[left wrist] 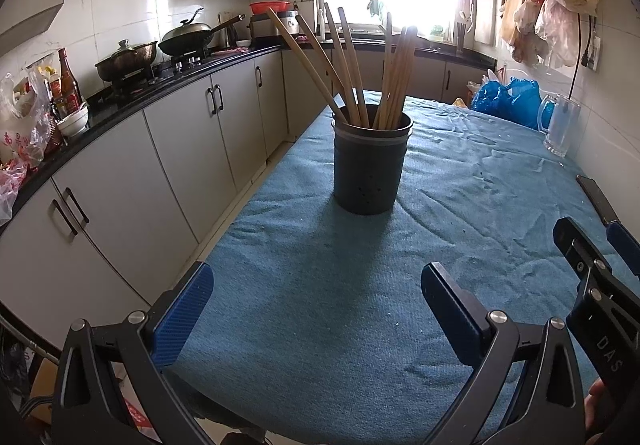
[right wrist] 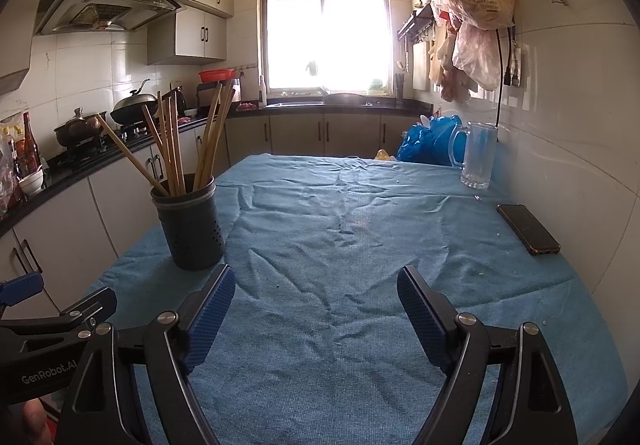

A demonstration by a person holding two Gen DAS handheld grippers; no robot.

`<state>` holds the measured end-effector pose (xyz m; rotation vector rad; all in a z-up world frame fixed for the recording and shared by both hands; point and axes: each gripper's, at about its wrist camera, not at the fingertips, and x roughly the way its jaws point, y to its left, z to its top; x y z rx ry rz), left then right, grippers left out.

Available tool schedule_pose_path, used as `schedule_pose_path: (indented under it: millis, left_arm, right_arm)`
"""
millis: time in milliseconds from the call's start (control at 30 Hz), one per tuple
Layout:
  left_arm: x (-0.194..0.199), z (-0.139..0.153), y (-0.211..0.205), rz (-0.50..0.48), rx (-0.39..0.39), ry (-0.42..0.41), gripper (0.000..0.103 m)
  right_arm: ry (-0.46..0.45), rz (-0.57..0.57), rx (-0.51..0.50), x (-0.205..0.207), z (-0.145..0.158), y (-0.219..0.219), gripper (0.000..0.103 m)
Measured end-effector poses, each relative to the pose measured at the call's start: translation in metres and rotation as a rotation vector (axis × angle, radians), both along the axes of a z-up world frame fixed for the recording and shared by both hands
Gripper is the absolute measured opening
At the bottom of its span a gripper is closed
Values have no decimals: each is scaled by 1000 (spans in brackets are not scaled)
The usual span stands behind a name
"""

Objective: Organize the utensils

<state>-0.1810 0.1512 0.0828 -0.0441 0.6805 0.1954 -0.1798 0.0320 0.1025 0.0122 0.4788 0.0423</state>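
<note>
A dark perforated utensil holder point(left wrist: 371, 161) stands upright on the blue tablecloth point(left wrist: 320, 305), with several wooden chopsticks point(left wrist: 352, 73) leaning in it. It also shows at the left of the right wrist view point(right wrist: 191, 223), with the chopsticks point(right wrist: 176, 149) fanned out. My left gripper point(left wrist: 316, 287) is open and empty, a short way in front of the holder. My right gripper point(right wrist: 316, 291) is open and empty, to the right of the holder. The right gripper's body point(left wrist: 592, 285) shows at the left view's right edge.
A black phone point(right wrist: 527, 228) lies near the table's right edge by the wall. A glass mug point(right wrist: 478, 155) and blue bags point(right wrist: 430, 141) stand at the far right. Kitchen counter with pots point(left wrist: 128, 61) runs along the left.
</note>
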Motion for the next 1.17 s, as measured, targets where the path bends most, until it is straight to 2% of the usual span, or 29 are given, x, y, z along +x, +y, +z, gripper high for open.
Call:
schedule_pose_path:
  millis: [800,1167]
  left_arm:
    - [2,-3,2,2,-10,6,103]
    - [1,5,0,-2,-4,-4,103]
  right_arm:
    - [1,0,-1,0,-1,0,88]
    - [3,3,0,0,-3,0,88]
